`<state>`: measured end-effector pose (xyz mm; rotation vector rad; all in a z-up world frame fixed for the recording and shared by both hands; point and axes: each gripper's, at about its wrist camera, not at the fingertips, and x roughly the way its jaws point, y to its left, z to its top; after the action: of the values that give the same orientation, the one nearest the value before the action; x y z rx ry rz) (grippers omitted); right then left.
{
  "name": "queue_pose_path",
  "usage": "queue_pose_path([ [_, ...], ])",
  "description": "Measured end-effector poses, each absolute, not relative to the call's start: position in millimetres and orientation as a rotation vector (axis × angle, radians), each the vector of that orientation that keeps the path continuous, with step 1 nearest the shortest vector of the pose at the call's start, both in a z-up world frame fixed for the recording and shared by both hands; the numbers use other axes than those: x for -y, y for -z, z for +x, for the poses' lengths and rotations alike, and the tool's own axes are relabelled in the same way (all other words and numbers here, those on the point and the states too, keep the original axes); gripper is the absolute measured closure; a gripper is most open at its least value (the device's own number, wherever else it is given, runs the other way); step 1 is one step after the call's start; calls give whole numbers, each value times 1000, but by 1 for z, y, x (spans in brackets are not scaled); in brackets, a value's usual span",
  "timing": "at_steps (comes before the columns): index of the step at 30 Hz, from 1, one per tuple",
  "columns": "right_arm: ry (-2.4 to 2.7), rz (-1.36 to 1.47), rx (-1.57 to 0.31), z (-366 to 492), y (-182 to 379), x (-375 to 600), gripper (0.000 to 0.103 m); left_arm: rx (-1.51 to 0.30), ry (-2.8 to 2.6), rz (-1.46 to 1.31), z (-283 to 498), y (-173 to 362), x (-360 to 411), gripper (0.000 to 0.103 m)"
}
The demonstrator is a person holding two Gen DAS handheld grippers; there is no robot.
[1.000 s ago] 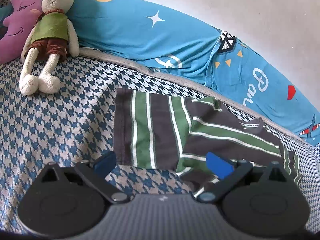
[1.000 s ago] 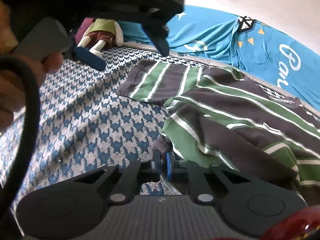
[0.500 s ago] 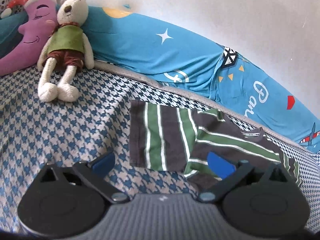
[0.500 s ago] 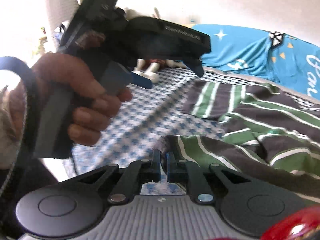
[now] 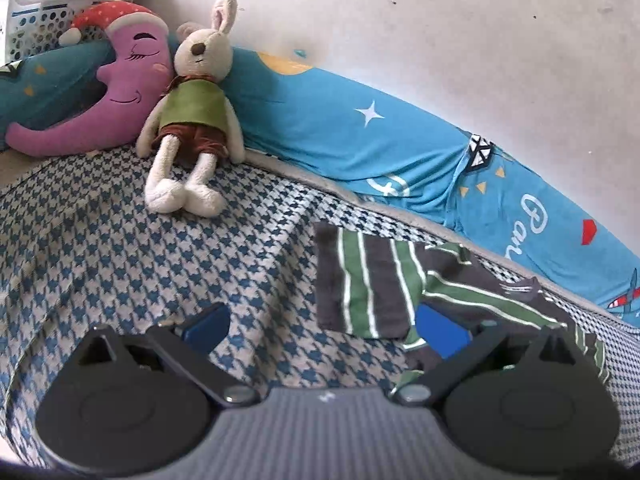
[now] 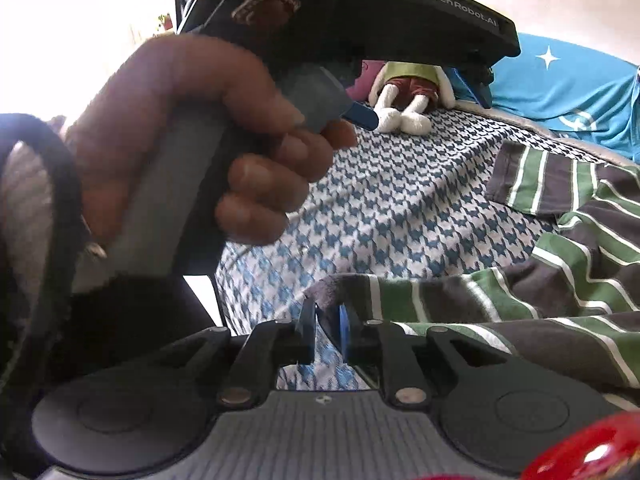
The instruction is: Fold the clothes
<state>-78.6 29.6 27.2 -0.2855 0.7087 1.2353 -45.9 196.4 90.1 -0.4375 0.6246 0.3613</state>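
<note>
The dark grey shirt with green and white stripes [image 5: 384, 292] lies at right centre on the blue-and-white houndstooth bedcover [image 5: 120, 256]. The left gripper [image 5: 324, 332] is spread wide, holding nothing. The right gripper [image 6: 326, 330] jaws are opening, a narrow gap apart; the shirt hem lies just beyond, unpinched. A plush rabbit [image 5: 192, 104] sits upper left

Shirt [image 5: 384, 288] spread on bed cover [image 5: 120, 264], toward its right; behind it, bolster [image 5: 360, 136] along wall; stuffed rabbit [image 5: 192, 108] far left, leaning on moon pillow [image 5: 116, 92].
</note>
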Motion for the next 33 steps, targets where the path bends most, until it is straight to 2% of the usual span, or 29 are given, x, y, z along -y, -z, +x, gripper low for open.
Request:
queue_pose_path([
  [3, -1220, -264, -715, -77, -29, -23, 84, -642, -364, -427, -44, -88, -196, 0],
  [33, -599, -70, -763, -66, -36, 119, 83, -819, -176, -301, -62, -29, -98, 0],
])
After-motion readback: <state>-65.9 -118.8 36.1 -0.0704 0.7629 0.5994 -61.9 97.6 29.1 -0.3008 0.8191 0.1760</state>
